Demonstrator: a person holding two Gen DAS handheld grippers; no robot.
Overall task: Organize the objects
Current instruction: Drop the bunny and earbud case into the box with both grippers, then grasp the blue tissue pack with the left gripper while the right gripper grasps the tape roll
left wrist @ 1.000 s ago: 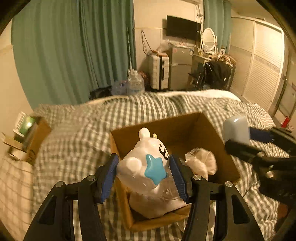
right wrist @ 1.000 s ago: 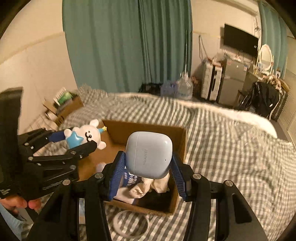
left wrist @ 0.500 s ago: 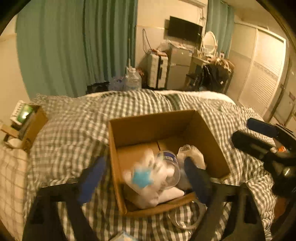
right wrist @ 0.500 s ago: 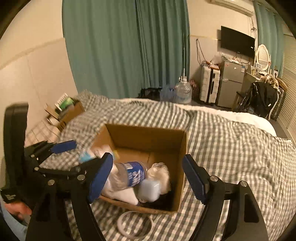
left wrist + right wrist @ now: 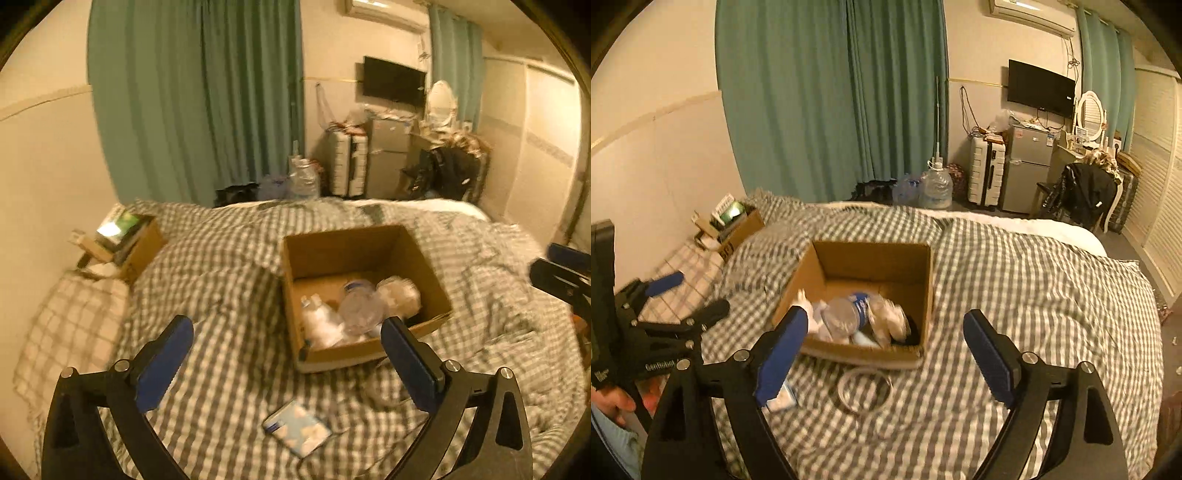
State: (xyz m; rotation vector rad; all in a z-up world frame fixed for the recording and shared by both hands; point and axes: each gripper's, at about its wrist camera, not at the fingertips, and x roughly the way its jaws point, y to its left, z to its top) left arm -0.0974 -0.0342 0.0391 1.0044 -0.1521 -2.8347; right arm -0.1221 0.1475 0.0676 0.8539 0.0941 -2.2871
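Observation:
An open cardboard box sits on the checked bed cover. In it lie a white toy figure, a clear bottle with a blue label, a crumpled white bag and a pale blue earbud case. My left gripper is open and empty, held above the bed just left of and nearer than the box. My right gripper is open and empty, held above the box's near edge. A small blue-and-white packet and a clear ring lie on the cover in front of the box.
A second cardboard box with books stands at the bed's far left by the wall. Green curtains, water jugs, a suitcase, a small fridge and a chair with dark clothes stand beyond the bed. The checked cover stretches right of the box.
Both grippers opened and dropped their loads into the box: the white toy from the left, the earbud case from the right. Both then pulled back and up.

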